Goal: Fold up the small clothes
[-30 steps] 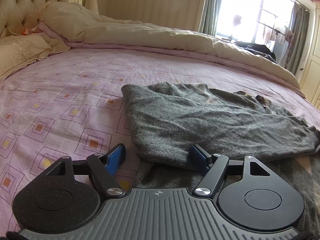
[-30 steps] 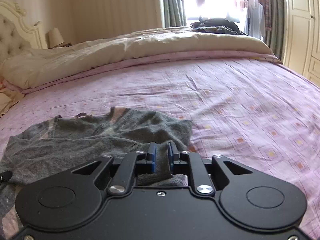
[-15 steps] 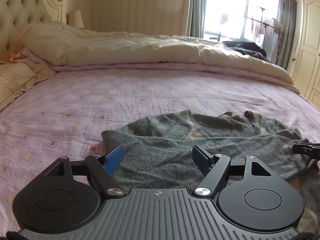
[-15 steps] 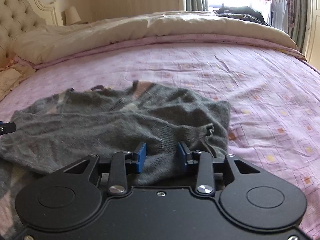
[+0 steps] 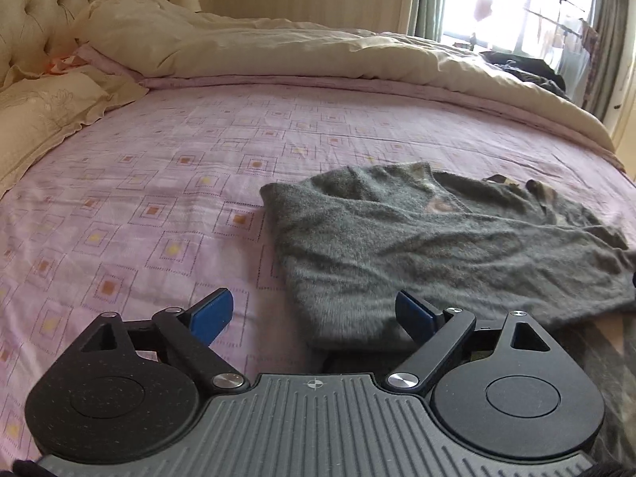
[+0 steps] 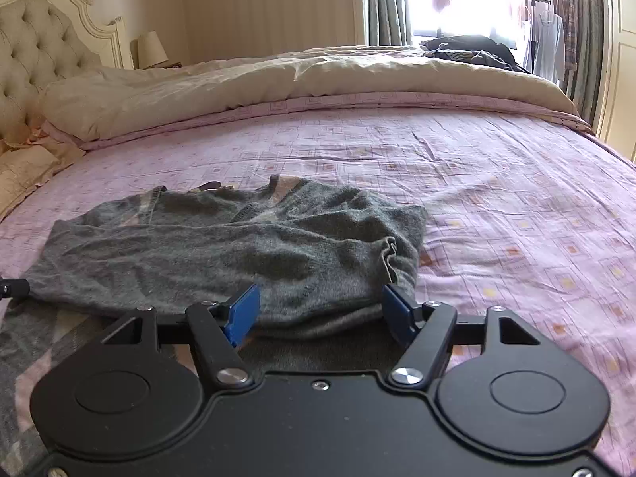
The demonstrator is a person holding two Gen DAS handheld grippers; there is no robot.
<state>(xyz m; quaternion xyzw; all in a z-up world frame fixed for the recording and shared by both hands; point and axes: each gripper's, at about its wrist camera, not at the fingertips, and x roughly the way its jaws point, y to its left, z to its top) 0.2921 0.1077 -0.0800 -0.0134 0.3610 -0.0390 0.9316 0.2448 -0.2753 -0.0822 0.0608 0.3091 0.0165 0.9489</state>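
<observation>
A small grey knitted sweater lies folded over on the pink patterned bed sheet; it also shows in the right wrist view. My left gripper is open and empty, just short of the sweater's near left corner. My right gripper is open and empty, its blue pads either side of the sweater's near right edge. A tip of the left gripper shows at the left edge of the right wrist view.
A cream duvet is bunched along the far side of the bed. A tufted headboard and pillows are at the left. Dark clothes lie at the far right by the window.
My right gripper has opened and let go of the sweater. Both grippers have drawn back from the sweater, which now lies flatter on the bed.
</observation>
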